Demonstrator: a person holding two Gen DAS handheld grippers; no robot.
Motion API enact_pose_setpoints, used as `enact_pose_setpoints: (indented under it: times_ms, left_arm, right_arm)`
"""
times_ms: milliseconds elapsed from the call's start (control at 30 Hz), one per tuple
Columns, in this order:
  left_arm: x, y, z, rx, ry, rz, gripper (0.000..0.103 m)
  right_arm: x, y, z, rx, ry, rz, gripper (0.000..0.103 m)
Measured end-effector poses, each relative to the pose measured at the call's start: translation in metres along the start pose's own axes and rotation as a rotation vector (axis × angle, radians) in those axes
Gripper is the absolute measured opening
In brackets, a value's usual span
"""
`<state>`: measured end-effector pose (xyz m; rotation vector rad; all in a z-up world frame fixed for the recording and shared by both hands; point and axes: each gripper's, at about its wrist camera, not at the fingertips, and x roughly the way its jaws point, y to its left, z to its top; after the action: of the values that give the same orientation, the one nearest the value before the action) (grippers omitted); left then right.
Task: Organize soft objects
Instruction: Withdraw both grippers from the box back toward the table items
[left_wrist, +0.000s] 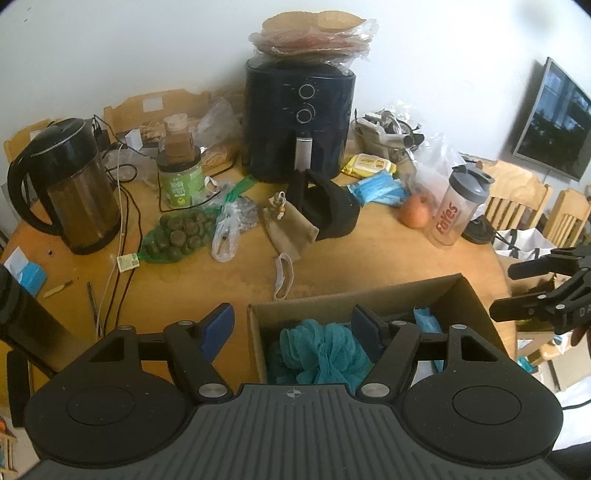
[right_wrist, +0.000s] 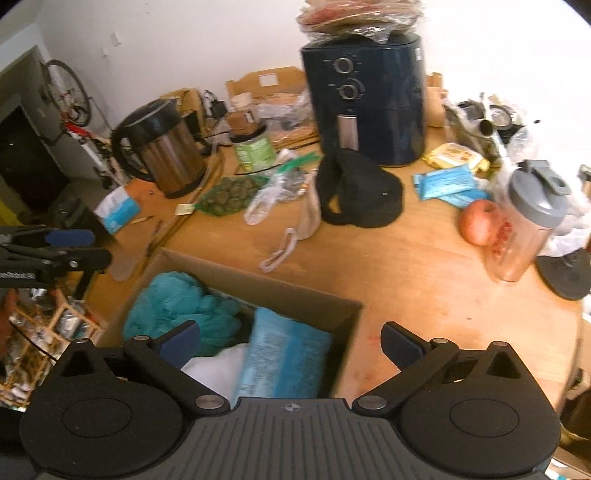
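An open cardboard box (left_wrist: 354, 295) stands at the near edge of the wooden table. Inside lie a teal mesh puff (left_wrist: 321, 350), a light blue soft packet (right_wrist: 284, 362) and something white beneath it. My left gripper (left_wrist: 291, 330) hangs open over the box's left wall, nothing between its blue pads. My right gripper (right_wrist: 291, 341) is open wide above the blue packet and the box's right wall, its pads clear of the packet. Farther back on the table are a black cap (left_wrist: 325, 210), a beige pouch (left_wrist: 291, 229), a white strap (left_wrist: 282, 277) and more blue packets (left_wrist: 380, 188).
A kettle (left_wrist: 70, 184), a green jar (left_wrist: 181, 173), a dark air fryer (left_wrist: 299, 122), a netted bag of green rounds (left_wrist: 177, 236), an apple (left_wrist: 415, 214) and a shaker bottle (left_wrist: 458, 206) crowd the back. Wooden chairs (left_wrist: 517, 199) stand to the right.
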<state>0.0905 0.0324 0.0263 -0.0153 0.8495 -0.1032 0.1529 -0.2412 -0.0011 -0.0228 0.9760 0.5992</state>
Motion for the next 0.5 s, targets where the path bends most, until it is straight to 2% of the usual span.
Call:
enact_pose_setpoints:
  times_ms: [333, 500]
  left_arm:
    - [0.01, -0.001, 0.013, 0.046, -0.001, -0.007, 0.069]
    - [0.014, 0.001, 0.02, 0.064, -0.005, -0.014, 0.069]
  right_arm:
    - [-0.001, -0.018, 0.004, 0.053, -0.025, -0.1, 0.103]
    - [0.005, -0.026, 0.005, 0.085, -0.043, -0.186, 0.103]
